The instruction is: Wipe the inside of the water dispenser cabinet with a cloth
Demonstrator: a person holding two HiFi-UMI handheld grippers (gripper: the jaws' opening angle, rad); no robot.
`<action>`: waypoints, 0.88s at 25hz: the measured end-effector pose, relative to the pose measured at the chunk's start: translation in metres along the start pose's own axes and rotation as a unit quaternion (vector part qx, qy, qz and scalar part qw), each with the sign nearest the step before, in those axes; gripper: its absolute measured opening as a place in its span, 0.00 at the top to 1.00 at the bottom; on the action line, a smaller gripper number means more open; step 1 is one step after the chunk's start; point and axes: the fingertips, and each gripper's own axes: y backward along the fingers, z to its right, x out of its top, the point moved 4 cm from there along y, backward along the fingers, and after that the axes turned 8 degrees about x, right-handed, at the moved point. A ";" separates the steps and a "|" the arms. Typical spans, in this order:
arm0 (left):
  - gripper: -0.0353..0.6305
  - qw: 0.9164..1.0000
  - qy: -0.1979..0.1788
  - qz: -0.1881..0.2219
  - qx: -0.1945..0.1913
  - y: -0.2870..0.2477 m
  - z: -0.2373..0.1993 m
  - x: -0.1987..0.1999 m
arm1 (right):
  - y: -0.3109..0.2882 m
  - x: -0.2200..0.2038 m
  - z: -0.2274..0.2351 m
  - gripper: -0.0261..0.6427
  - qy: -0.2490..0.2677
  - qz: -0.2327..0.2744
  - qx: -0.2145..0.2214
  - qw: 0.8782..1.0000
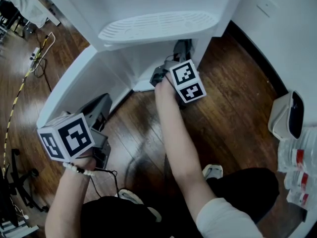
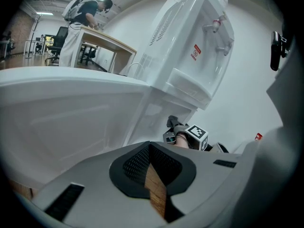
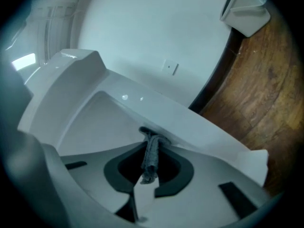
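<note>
Up at twelve o'clock in the head view, inside the open cabinet (image 1: 143, 63) of the water dispenser (image 1: 158, 14): grey cloth (image 3: 151, 158) clamped in the right gripper (image 3: 153, 144), tip against a white inner edge. Looks mid-wipe; cannot tell how much is already clean. Down at seven o'clock, left gripper (image 1: 99, 108) closed on nothing, idle beside the open door (image 1: 74, 83).

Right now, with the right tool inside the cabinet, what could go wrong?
The cloth is only a narrow bunched strip in the right tool, so it may slip out, or the bare tool may scrape the cabinet wall. The open door stands beside the left tool and could get bumped.
</note>
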 end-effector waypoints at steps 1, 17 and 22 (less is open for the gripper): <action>0.95 1.000 -0.003 0.001 0.001 0.001 0.001 0.001 | 0.001 -0.004 0.007 0.89 -0.002 -0.005 -0.009 1.000; 0.95 1.000 -0.005 -0.004 0.003 -0.004 0.001 0.001 | 0.015 -0.064 0.113 0.89 -0.093 -0.069 -0.144 0.983; 0.95 1.000 0.002 -0.003 0.000 -0.006 -0.001 -0.001 | 0.022 -0.064 0.128 0.89 -0.109 -0.067 -0.164 0.978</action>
